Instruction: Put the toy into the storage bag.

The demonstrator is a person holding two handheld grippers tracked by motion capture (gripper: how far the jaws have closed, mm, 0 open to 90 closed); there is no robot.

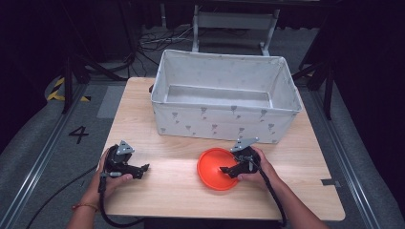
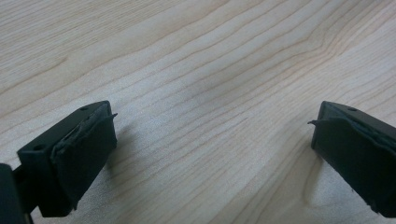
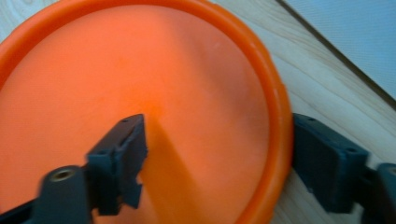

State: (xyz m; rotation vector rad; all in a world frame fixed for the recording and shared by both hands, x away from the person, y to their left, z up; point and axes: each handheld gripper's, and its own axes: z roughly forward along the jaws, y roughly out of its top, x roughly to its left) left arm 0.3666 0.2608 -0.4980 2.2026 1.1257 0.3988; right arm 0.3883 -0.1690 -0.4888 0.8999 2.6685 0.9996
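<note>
Early stage, judged from the layout: orange bowl [image 1: 215, 168] not yet lifted, sitting on the worktop [image 1: 162, 186] at lower centre of the high view, just before the empty fabric bin [image 1: 224, 121]; lifting and probably dropping into the bin left to do. Right gripper [image 3: 212, 154] partly open, straddling the bowl's right rim, pads not yet pressing. Left gripper [image 1: 141, 169] wide open, empty, at lower left. Bowl upright, mouth facing up, round, no long axis.

A light wooden tabletop [image 1: 167, 186] carries a white fabric bin [image 1: 224, 121] with a small grey print, standing at its far side. Beyond it, cables [image 1: 157, 40] lie on the grey floor [image 1: 57, 143], which bears a black "4" [image 1: 79, 134].
</note>
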